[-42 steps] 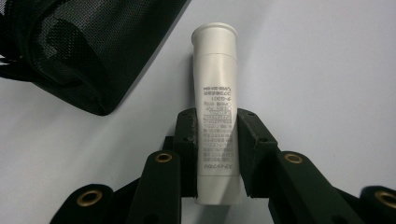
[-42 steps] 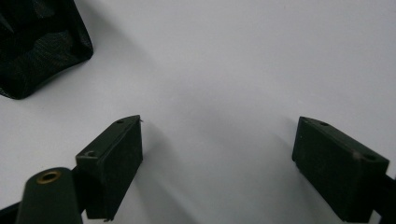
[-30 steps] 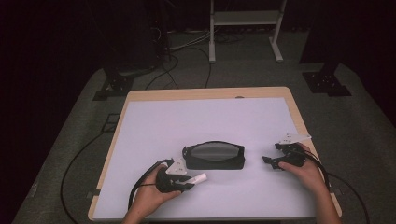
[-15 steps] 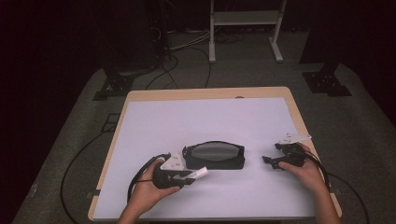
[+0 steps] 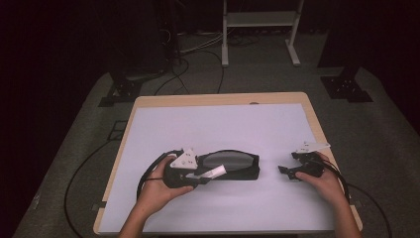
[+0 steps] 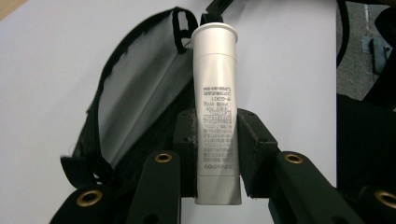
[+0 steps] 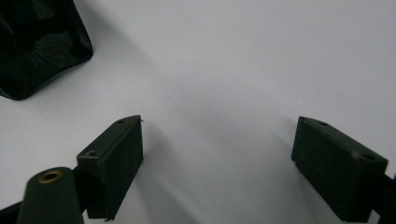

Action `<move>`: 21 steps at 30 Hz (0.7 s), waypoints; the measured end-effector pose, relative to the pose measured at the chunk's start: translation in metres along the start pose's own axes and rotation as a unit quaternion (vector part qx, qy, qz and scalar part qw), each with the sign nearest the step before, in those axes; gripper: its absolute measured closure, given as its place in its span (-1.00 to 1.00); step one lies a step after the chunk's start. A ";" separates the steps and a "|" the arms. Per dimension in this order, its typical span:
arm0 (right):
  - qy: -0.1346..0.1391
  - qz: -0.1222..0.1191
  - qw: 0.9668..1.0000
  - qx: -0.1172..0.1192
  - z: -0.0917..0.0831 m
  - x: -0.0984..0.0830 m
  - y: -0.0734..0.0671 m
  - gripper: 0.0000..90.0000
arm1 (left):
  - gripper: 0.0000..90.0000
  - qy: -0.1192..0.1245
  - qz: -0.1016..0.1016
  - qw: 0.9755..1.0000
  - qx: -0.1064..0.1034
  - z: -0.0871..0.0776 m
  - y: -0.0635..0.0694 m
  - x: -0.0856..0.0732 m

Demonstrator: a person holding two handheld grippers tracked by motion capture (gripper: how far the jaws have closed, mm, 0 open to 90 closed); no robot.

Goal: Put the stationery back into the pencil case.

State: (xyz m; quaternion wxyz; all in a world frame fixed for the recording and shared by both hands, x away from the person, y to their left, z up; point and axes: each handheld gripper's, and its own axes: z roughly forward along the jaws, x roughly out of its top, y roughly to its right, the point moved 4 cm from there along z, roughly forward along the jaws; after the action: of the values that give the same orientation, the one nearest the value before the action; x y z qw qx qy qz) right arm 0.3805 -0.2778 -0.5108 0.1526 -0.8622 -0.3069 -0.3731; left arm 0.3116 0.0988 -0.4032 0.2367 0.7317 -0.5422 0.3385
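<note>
Fingers (image 6: pixel 254 144) of our left gripper (image 5: pixel 190 174) clamp a white tube (image 6: pixel 217 112), held over the open black pouch (image 5: pixel 237 165) mid-counter; our right gripper (image 5: pixel 286 171) rests nearby, fingers (image 7: pixel 338 163) spread wide on nothing. Around us, the white counter (image 5: pixel 223 124) stands on grey carpet (image 5: pixel 386 129) in a dark room with cables (image 5: pixel 173 74).

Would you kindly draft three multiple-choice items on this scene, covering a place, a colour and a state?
1. Where does the black pouch lie?
A. on the white table top
B. on the floor
C. on the far shelf

2. What colour is the tube?
A. red
B. silver-white
C. green

3. How does the left gripper stand?
A. open, nothing in it
B. shut on the pouch
C. shut on the tube

Key: 1 A, the pouch rests on the table; 2 B, its body is pale and metallic; 3 C, both jaws press the tube's sides.
</note>
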 end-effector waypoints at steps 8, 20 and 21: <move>0.000 0.000 1.000 0.000 0.000 0.000 0.000 -0.66 | 0.58 -0.005 0.018 1.000 0.002 0.003 -0.014 0.015; 0.000 0.000 1.000 0.000 0.000 0.000 0.000 -0.66 | 0.58 -0.012 0.050 0.998 -0.021 0.018 -0.028 0.028; 0.000 0.000 1.000 0.000 0.000 0.000 0.000 -0.66 | 0.58 -0.013 0.052 0.998 -0.021 0.020 -0.029 0.028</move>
State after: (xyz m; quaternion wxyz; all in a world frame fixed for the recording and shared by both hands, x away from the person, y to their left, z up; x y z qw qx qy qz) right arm 0.3805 -0.2778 -0.5108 0.1528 -0.8622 -0.3070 -0.3729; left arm 0.3495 0.0755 -0.3942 0.2269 0.7022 -0.5893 0.3289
